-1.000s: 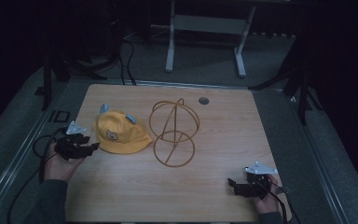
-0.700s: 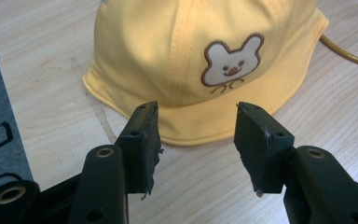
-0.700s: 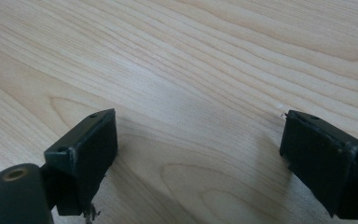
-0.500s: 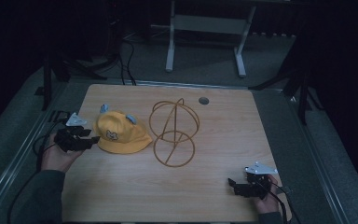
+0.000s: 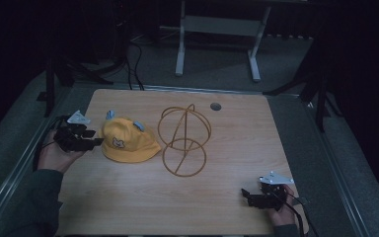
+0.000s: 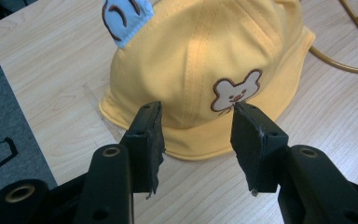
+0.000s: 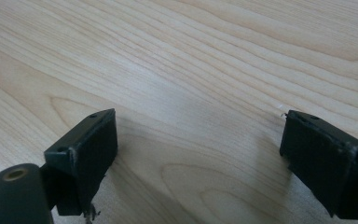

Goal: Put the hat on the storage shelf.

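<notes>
A yellow child's cap [image 5: 128,143] with blue ears and a bear patch lies on the left half of the wooden table [image 5: 227,123]. In the left gripper view the cap [image 6: 205,70] lies just beyond the tips, its brim edge between the jaws. My left gripper [image 5: 94,141] [image 6: 196,133] is open and points at the cap's left brim. A gold wire stand [image 5: 183,140] of rings sits right of the cap. My right gripper [image 5: 246,195] [image 7: 200,149] rests open near the table's front right, over bare wood.
A small round grommet [image 5: 215,106] is set in the table's far side. White desk legs [image 5: 180,44] and cables stand on the dark floor beyond. The table's left edge [image 6: 0,56] lies close to the left gripper.
My left gripper has moved away from the person and slightly right, closer to the cap's brim. The right gripper has stayed put.
</notes>
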